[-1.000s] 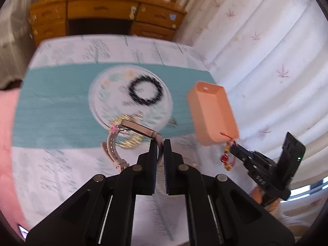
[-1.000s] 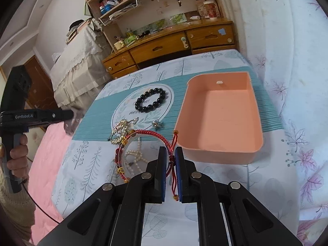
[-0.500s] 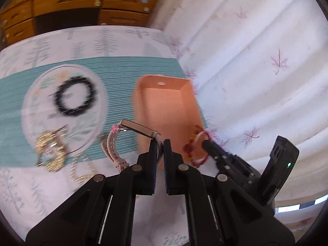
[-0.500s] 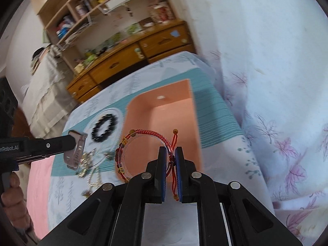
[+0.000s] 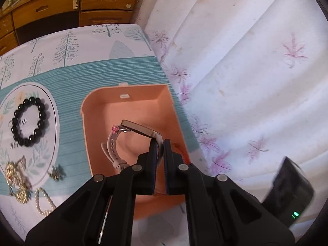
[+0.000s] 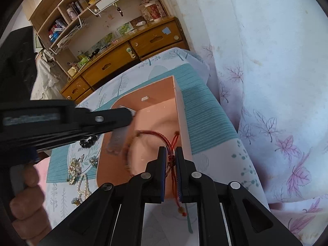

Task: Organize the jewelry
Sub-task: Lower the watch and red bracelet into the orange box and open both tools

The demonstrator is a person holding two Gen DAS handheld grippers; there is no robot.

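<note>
My left gripper [image 5: 161,143] is shut on a pale-strapped watch [image 5: 114,145] and holds it over the inside of the orange box [image 5: 127,106]. My right gripper [image 6: 170,150] is shut on a red cord bracelet [image 6: 147,134], also held over the orange box [image 6: 160,94], near its right wall. The left gripper with the watch [image 6: 116,139] shows from the side in the right wrist view. A black bead bracelet [image 5: 28,121], gold jewelry [image 5: 16,176] and a pearl string [image 5: 43,203] lie on the tablecloth left of the box.
A small charm [image 5: 56,173] lies by the box's left wall. A white floral curtain [image 5: 246,61] hangs close to the table's right edge. A wooden dresser [image 5: 71,4] stands behind the table. The right gripper's body [image 5: 291,194] shows at lower right.
Both grippers have moved right, from over the loose jewelry to above the orange box, carrying the watch and the red bracelet. The two grippers now sit close together over the box.
</note>
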